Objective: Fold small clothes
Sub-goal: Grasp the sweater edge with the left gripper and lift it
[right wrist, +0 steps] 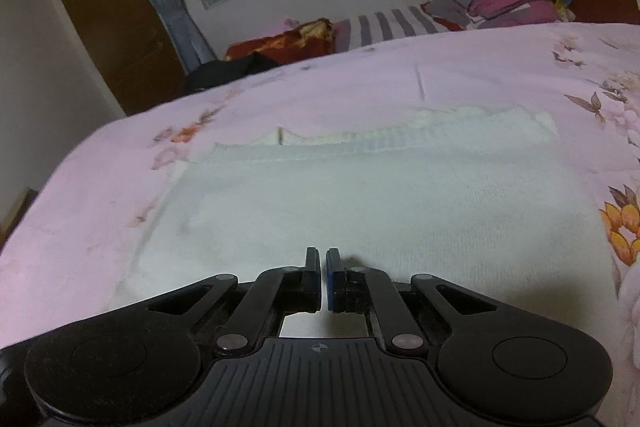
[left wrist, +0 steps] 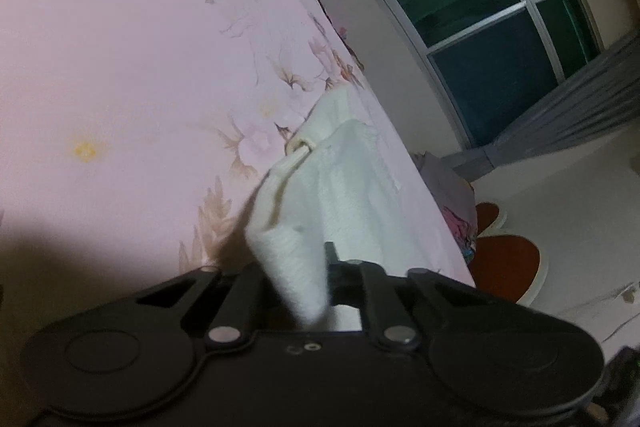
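Fold under way: white knit garment (left wrist: 304,227) is pinched in left tool (left wrist: 296,267), lifted off bed (left wrist: 120,67). Right tool (right wrist: 323,259) is closed, empty, above the cloth. Next, the held edge should be carried over.

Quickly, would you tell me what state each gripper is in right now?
Left gripper: shut on the white garment, lifting a fold of it.
Right gripper: shut, holding nothing, just above the garment lying flat on the bedsheet.

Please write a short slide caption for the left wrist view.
Left gripper shut on a lifted fold of the white garment above the pink floral bedsheet, with a dark window behind.
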`<state>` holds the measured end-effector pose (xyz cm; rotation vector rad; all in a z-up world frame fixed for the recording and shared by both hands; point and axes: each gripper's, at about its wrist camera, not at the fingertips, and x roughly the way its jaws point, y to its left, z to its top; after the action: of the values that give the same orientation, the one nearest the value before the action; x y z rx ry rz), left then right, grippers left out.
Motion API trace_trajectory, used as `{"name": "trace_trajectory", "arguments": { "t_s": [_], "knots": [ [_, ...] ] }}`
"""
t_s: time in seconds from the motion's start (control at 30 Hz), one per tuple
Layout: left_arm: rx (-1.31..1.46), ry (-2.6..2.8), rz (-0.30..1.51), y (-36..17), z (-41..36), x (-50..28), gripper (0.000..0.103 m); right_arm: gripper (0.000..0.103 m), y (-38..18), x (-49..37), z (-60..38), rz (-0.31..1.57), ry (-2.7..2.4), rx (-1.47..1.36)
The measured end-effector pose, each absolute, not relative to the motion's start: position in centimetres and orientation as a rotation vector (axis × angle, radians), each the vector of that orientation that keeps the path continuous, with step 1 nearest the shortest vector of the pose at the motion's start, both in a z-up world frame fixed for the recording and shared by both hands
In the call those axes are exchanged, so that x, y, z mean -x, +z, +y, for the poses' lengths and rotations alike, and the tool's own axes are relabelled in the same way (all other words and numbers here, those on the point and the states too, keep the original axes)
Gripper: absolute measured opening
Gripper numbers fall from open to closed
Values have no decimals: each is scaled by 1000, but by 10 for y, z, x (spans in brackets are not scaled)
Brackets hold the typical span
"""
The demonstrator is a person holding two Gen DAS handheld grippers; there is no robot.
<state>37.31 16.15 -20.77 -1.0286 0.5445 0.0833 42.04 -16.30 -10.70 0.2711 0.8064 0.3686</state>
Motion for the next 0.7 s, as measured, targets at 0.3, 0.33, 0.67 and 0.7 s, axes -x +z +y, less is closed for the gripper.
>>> {"name": "trace_trajectory", "arguments": {
  "t_s": [0.3, 0.33, 0.67, 0.7],
  "knots": [
    [1066, 127, 546, -207, 164, -380, 11, 4, -121, -433, -158, 862, 372, -217],
    [1071, 133, 549, -207, 164, -380, 10, 4, -121, -433, -158, 862, 373, -215],
    [1041, 136, 575, -203, 165, -383, 10, 4, -119, -436, -152, 871, 353, -212],
    [1037, 134, 575, -203, 165, -383, 10, 4, -119, -436, -152, 871, 352, -213]
  ]
}}
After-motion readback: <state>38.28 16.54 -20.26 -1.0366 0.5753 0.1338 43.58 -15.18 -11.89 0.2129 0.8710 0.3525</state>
